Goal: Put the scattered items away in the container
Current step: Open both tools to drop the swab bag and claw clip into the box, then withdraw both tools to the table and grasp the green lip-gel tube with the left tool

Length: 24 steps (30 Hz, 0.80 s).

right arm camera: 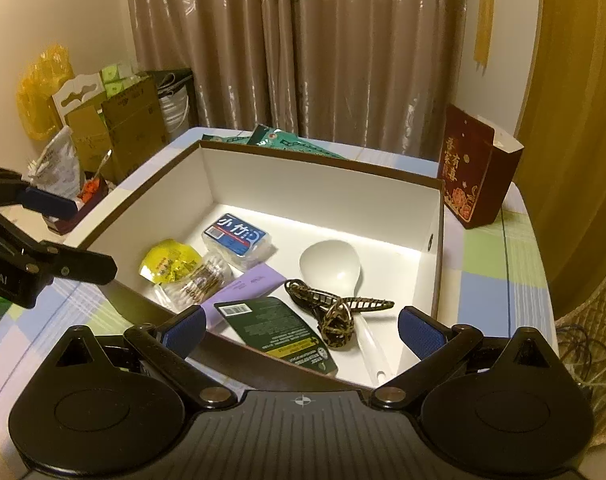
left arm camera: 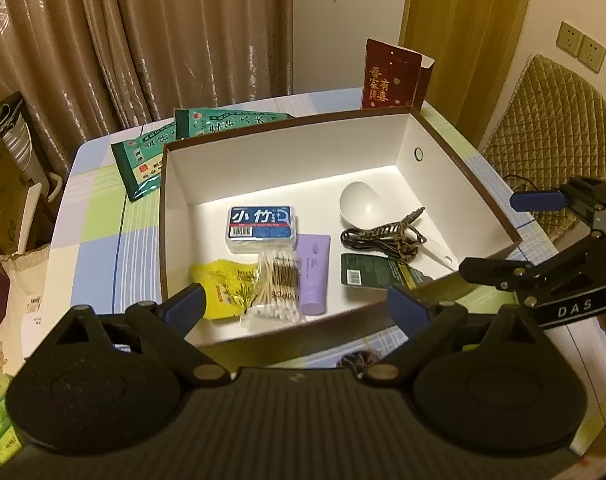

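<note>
Left wrist view: your left gripper (left arm camera: 296, 307) hangs over the near edge of the brown-rimmed, white-lined cardboard box (left arm camera: 409, 142), fingers spread wide w/ nothing between them. Inside the box: blue-labelled floss pick pack (left arm camera: 261, 226), yellow foil sachet (left arm camera: 225, 288), clear bag of cotton swabs (left arm camera: 277, 286), lilac squeeze tube (left arm camera: 314, 276), dark green card packet (left arm camera: 377, 274), white plastic rice spoon (left arm camera: 363, 206) and a patterned cord (left arm camera: 391, 236) lying across its handle. A small dark item (left arm camera: 359, 360) sits on the checked tablecloth (left arm camera: 99, 248) just outside the near wall, prob. a hair tie, too blurred to say. Two green rice bags (left arm camera: 151, 152) lie behind the box, a red gift box (left arm camera: 391, 76) beyond.

Right wrist view: your right gripper (right arm camera: 302, 330) is also over the near rim, fingers apart, empty. Same items rest on the box floor; the green packet leans on the near wall.
</note>
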{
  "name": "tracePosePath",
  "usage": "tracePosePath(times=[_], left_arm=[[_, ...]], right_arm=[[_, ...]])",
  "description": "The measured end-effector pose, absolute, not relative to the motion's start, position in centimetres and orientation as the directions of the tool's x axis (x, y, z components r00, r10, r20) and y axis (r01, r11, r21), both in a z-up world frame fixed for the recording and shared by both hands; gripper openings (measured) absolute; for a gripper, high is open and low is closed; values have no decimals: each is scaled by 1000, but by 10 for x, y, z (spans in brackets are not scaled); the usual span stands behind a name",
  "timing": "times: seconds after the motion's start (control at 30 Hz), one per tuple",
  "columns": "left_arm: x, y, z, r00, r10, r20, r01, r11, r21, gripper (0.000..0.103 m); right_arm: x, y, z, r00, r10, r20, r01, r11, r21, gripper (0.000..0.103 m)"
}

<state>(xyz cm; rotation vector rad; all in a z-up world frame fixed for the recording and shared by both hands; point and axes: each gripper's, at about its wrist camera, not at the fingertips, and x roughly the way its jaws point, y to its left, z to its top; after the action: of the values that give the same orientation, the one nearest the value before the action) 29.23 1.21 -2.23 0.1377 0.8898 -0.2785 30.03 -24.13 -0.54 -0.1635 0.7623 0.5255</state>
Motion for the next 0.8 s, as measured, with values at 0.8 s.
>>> tracePosePath(times=[0.8], left_arm=[[219,50,-68,569,-194,-799,251,966,-56,95]], right_arm=[[249,-252,-13,601,412,-685,-514,855,64,100]])
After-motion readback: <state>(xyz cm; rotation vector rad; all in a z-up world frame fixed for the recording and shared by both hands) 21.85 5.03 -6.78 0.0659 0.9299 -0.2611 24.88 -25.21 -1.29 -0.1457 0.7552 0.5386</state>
